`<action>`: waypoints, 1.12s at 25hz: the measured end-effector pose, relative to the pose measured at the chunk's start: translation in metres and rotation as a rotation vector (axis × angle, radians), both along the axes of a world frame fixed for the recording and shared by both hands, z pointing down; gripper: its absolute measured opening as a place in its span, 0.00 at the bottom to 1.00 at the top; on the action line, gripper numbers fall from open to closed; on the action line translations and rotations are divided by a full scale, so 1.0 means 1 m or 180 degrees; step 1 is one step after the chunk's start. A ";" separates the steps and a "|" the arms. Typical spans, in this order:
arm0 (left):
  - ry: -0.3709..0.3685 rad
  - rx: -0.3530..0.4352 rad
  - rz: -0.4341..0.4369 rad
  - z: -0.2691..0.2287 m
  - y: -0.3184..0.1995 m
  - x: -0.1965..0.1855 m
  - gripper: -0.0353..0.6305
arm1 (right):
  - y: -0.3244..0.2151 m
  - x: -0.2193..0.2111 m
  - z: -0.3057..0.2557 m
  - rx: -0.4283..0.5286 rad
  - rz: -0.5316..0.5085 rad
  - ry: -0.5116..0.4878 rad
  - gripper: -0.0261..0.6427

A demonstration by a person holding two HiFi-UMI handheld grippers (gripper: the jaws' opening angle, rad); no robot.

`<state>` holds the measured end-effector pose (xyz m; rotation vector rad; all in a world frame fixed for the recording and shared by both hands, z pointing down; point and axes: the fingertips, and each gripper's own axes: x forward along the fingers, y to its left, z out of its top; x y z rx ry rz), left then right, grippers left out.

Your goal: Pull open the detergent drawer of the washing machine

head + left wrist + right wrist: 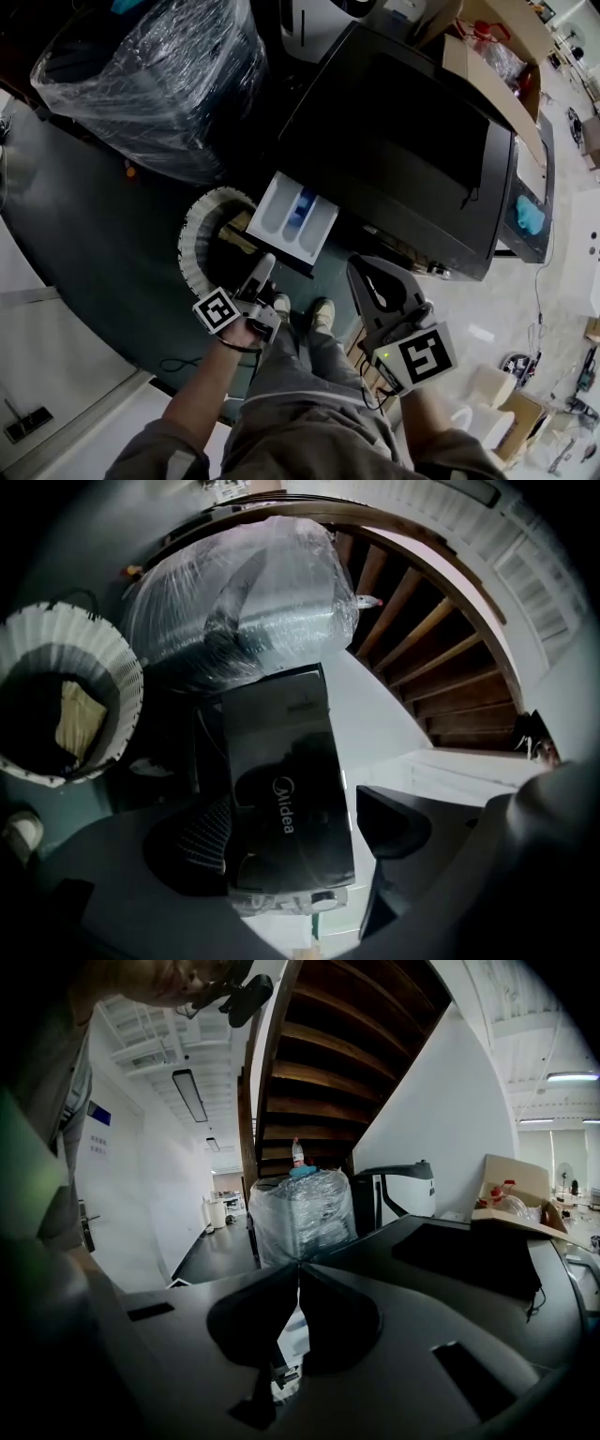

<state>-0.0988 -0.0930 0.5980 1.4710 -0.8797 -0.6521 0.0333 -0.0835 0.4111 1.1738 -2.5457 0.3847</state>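
Observation:
The black washing machine (394, 141) stands at the centre right of the head view. Its white detergent drawer (286, 220), with a blue compartment, sticks far out of the front. My left gripper (265, 265) hangs just before the drawer's front edge and points level. In the left gripper view its jaws (295, 832) stand wide apart. A glossy black panel with a logo (281, 761) lies beyond the gap, and neither pad touches it. My right gripper (358, 266) hovers to the right of the drawer, shut (300, 1274) and empty.
A white ribbed laundry basket (197, 239) (70, 696) sits on the dark floor left of the drawer. A large plastic-wrapped bundle (159, 75) (244, 602) stands behind it. A cardboard box (487, 56) rests at the machine's far side. The person's shoes (323, 314) stand below the drawer.

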 end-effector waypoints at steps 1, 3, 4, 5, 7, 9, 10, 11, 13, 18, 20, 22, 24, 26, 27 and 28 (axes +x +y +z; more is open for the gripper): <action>-0.0092 -0.0022 0.0027 -0.002 0.002 -0.002 0.69 | 0.000 0.000 -0.006 0.0033 -0.0016 0.0000 0.09; -0.0385 -0.0031 0.0095 -0.009 0.007 -0.009 0.69 | 0.000 -0.001 -0.018 0.0085 -0.0028 -0.0009 0.09; -0.0568 -0.0005 0.0132 -0.014 0.007 -0.013 0.69 | 0.000 0.000 -0.025 0.0107 -0.0030 -0.0012 0.09; -0.0773 0.0062 0.0181 -0.021 0.007 -0.016 0.69 | 0.000 0.000 -0.031 0.0131 -0.0031 -0.0014 0.09; -0.1073 0.0261 0.0291 -0.039 0.004 -0.020 0.69 | -0.002 0.000 -0.044 0.0188 -0.0027 -0.0026 0.09; -0.1214 0.0419 0.0377 -0.059 0.001 -0.019 0.69 | -0.003 0.000 -0.059 0.0255 -0.0014 -0.0059 0.09; -0.1263 0.0485 0.0401 -0.070 0.000 -0.019 0.69 | -0.004 0.000 -0.068 0.0293 -0.0003 -0.0087 0.09; -0.1311 0.0545 0.0418 -0.081 -0.002 -0.019 0.69 | -0.005 0.000 -0.076 0.0327 0.0003 -0.0106 0.09; -0.1440 0.0663 0.0463 -0.104 -0.005 -0.018 0.68 | -0.003 0.003 -0.087 0.0366 -0.0014 -0.0085 0.09; -0.2070 0.1154 0.0828 -0.166 -0.009 0.000 0.62 | 0.001 0.009 -0.119 0.0522 -0.0035 -0.0077 0.09; -0.2226 0.1329 0.0868 -0.192 -0.012 0.007 0.52 | 0.002 0.012 -0.130 0.0588 -0.0030 -0.0082 0.09; -0.2337 0.1505 0.0873 -0.219 -0.015 0.011 0.51 | 0.002 0.014 -0.140 0.0650 -0.0015 -0.0099 0.09; -0.2478 0.1674 0.0864 -0.244 -0.018 0.015 0.46 | 0.003 0.017 -0.150 0.0718 -0.0013 -0.0105 0.09; -0.2631 0.1827 0.0848 -0.267 -0.019 0.018 0.40 | 0.004 0.020 -0.163 0.0793 -0.0015 -0.0113 0.09; -0.2682 0.1899 0.0832 -0.279 -0.019 0.020 0.38 | 0.004 0.021 -0.170 0.0834 -0.0004 -0.0138 0.09; -0.2704 0.1969 0.0805 -0.292 -0.019 0.021 0.36 | 0.005 0.022 -0.179 0.0880 0.0020 -0.0190 0.09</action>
